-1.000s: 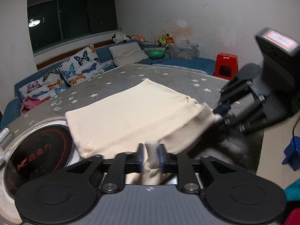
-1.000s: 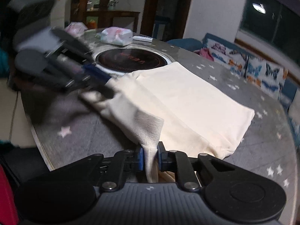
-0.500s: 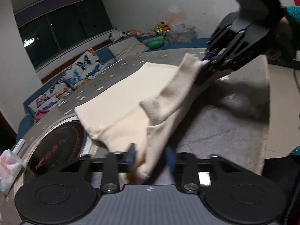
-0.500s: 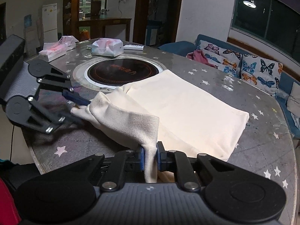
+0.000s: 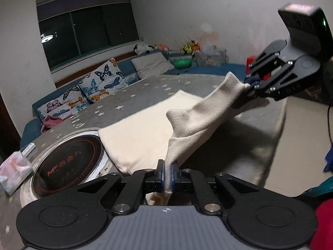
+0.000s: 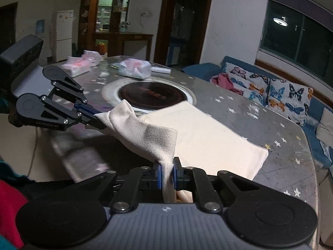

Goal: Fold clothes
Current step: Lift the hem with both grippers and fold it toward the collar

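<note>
Now both tools, left tool and right tool, clench the cream garment's near edge, lifted; keep it taut and level, laying it evenly across the tabletop.

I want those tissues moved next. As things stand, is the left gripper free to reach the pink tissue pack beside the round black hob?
Probably not yet: the left gripper is shut on the cream cloth garment, though the pink tissue pack lies unobstructed nearby.

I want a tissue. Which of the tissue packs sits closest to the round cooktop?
The blue-white tissue pack, just behind the cooktop; the two pink ones lie farther left.
</note>
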### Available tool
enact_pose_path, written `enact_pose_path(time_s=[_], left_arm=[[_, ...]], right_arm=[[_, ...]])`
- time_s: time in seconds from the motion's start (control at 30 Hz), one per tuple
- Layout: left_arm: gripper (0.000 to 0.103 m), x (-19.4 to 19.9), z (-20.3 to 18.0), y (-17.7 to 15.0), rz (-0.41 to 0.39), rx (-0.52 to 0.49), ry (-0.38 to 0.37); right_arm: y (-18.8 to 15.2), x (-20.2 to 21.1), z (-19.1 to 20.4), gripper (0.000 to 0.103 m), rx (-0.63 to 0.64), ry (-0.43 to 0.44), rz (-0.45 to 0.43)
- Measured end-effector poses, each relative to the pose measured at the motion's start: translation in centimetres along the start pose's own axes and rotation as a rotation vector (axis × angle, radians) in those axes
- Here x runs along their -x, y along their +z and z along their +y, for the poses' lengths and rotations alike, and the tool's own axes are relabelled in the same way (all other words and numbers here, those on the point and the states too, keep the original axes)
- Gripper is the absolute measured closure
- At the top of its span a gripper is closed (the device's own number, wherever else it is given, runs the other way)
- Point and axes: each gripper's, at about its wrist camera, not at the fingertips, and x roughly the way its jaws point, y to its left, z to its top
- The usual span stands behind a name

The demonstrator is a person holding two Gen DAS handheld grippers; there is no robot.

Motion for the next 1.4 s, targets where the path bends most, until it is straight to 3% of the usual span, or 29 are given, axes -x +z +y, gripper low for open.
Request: enact_pose_path(time_s=[0.13,0.3,0.6,0.83,1.03,1.23,1.3,1.4], left_arm=[[0.097,3.3,-1.6,0.2,-0.024,0.021,0.002],[0.097,3.7,-1.6,1.2,-0.047,0.011,0.017],[0.098,-2.9,1.0,4.9,-0.051,-0.011,0.031],[0.098,-10.7,3.9,6.7,0.015,0.011,0.027],[0.097,-16.3,6.2,6.2,0.089,0.082,0.048],[0.091,-17.9,7.5,5.2,0.125,0.148,0.082],[0.082,-17.7,7.6,5.1,0.123,0.157,0.097],[0.077,-17.3,7.9,5.1,0.119,0.179,0.124]], right_arm=[[0.1,3.3,2.0,0.094,0.012,0.032,-0.006],[0.7,4.4,2.7,0.094,0.032,0.039,0.008],[3.0,0.8,-2.2,0.096,-0.037,-0.012,0.037],[4.5,-4.4,-7.6,0.095,-0.075,-0.053,0.096],[3.5,-10.0,-10.5,0.095,-0.128,-0.078,0.153],[1.3,-12.3,-11.5,0.084,-0.234,-0.126,0.118],[0.7,-12.5,-11.8,0.078,-0.281,-0.151,0.096],[0.3,-11.7,-12.7,0.073,-0.371,-0.198,0.048]])
